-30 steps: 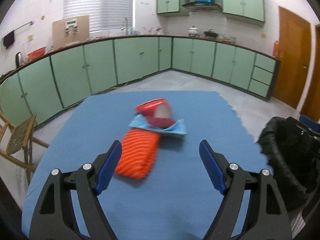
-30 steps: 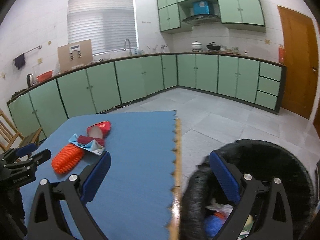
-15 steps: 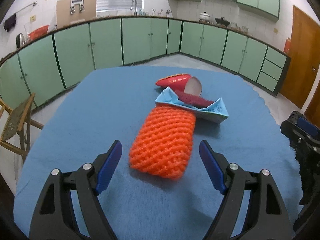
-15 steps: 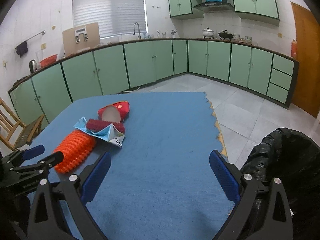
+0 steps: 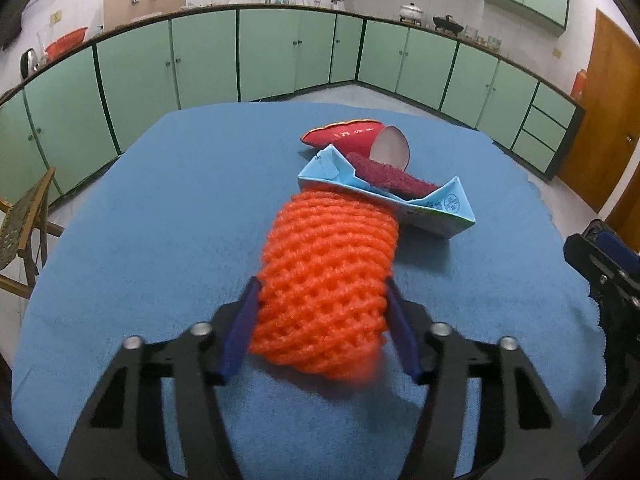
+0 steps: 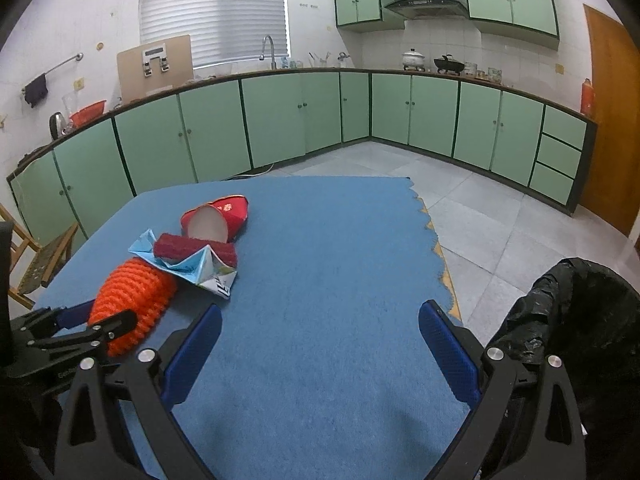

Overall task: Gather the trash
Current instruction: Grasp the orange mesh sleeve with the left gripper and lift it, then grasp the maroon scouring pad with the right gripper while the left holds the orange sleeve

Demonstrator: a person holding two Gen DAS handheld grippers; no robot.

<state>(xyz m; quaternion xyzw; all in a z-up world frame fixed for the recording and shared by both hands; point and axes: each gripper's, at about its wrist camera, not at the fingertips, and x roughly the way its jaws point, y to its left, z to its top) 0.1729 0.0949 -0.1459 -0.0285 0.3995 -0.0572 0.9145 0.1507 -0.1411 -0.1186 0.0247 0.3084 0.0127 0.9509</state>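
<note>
**Orange net sleeve caught between left claw's pads on blue mat**

Left wrist view: left gripper (image 5: 322, 330) closed around near end of orange foam-mesh sleeve (image 5: 330, 280), blue pads pressed against both its sides. Sleeve lying on blue felt-like table mat (image 5: 160, 208), far end touching flattened light-blue paper carton (image 5: 436, 202). Dark-red bristly strip (image 5: 390, 174) resting on carton; crushed red paper cup (image 5: 356, 138) just behind, white inside showing. Right edge: part of the other black tool. Green cabinets behind.

Right wrist view: right gripper (image 6: 320, 356) hanging wide open over bare mat (image 6: 320, 280), nothing between its pads. Trash pile at left: sleeve (image 6: 132, 300), carton (image 6: 200, 270), strip (image 6: 188, 248), cup (image 6: 224, 218), left gripper (image 6: 96, 322) clamped on sleeve's near end. Black bag-lined bin (image 6: 576, 320) at right, beside mat's ragged edge, partly hidden by right finger.
</note>
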